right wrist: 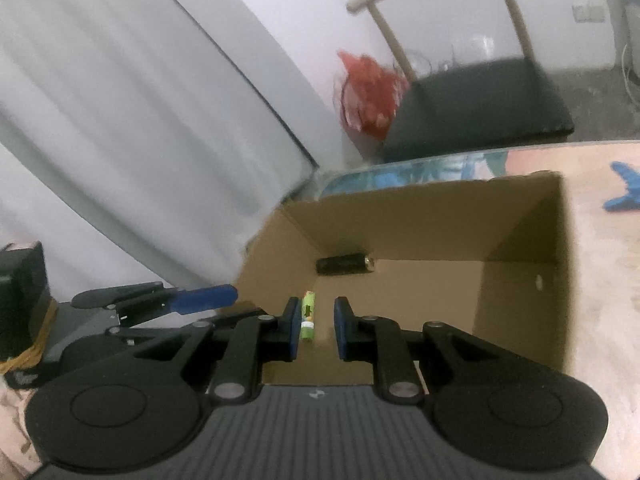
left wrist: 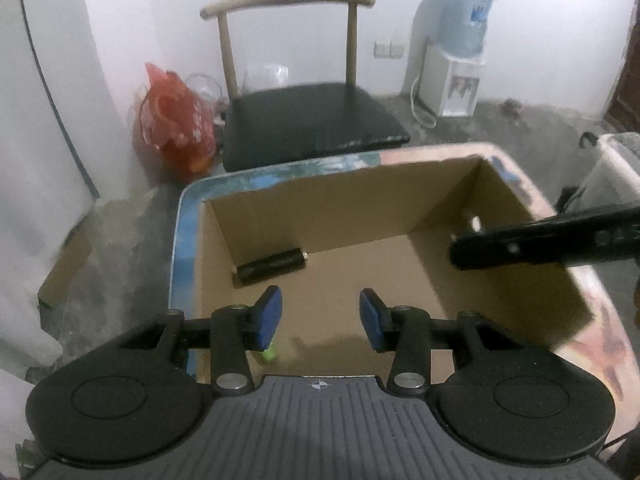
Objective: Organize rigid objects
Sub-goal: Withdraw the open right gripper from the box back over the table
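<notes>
An open cardboard box (left wrist: 360, 208) (right wrist: 520, 280) stands on the patterned table. A black battery (left wrist: 272, 266) (right wrist: 346, 264) lies in its far left corner. On the box floor near the left wall lies a small green battery (right wrist: 308, 316) (left wrist: 270, 354). My left gripper (left wrist: 320, 318) hovers over the near part of the box, open and empty. My right gripper (right wrist: 318, 328) points into the box from the right, its pads close together with only a narrow empty gap; the green battery lies beyond its left finger. One right-gripper finger (left wrist: 540, 244) reaches over the box's right wall.
Behind the table stands a chair (left wrist: 316, 116) with a black seat, and a red plastic bag (left wrist: 176, 120) sits on the floor beside it. A water dispenser (left wrist: 456, 68) is at the back right. A blue clip (right wrist: 624, 192) lies on the table right of the box.
</notes>
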Motion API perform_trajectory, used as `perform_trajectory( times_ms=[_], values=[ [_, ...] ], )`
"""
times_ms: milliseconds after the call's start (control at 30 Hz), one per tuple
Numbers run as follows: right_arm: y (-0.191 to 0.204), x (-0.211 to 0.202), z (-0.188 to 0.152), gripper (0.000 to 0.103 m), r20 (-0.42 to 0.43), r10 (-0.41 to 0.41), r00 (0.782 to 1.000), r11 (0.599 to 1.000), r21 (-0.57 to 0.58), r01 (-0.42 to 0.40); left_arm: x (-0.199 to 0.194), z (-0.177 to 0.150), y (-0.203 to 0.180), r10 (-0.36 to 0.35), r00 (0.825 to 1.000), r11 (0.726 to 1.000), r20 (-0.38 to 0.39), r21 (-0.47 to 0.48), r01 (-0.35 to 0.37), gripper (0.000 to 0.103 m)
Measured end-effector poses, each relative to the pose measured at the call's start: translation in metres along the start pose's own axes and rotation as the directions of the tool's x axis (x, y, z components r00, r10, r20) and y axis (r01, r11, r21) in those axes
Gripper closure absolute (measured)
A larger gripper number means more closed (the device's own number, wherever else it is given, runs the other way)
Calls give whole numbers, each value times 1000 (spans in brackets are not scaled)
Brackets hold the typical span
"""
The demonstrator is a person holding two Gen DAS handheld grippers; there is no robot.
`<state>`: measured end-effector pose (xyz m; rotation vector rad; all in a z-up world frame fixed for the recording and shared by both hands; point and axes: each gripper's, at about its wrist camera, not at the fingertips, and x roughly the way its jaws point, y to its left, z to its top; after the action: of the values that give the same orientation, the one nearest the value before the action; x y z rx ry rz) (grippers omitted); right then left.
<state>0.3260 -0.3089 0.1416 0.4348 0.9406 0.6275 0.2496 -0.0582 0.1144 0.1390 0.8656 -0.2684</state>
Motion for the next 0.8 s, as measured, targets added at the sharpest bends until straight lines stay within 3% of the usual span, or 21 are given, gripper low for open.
perform_trajectory(
  times_ms=[133, 333, 567, 667, 800],
  values=[
    [6, -30, -21, 83, 45, 18, 999, 1000, -12, -17, -30, -16, -1, -21, 998, 1000, 62, 5, 21, 60],
    [22, -35, -41, 83, 42, 24, 999, 999, -43, -22, -60, -40, 3, -56, 991, 998, 120, -23, 59, 60],
    [34, -64, -80, 82, 101, 81, 992, 994, -79, -73, -83, -83, 2, -111, 972, 993, 207, -22, 118, 56],
    [30, -83, -110, 81, 151, 87, 985, 993, -95, -73, -78, -106, -6, -205, 962, 978, 180, 5, 207, 51],
    [15, -105, -155, 81, 236, -5, 972, 997, -68, 21, -65, -133, -23, -332, 934, 943, 132, 51, 328, 51]
  ],
)
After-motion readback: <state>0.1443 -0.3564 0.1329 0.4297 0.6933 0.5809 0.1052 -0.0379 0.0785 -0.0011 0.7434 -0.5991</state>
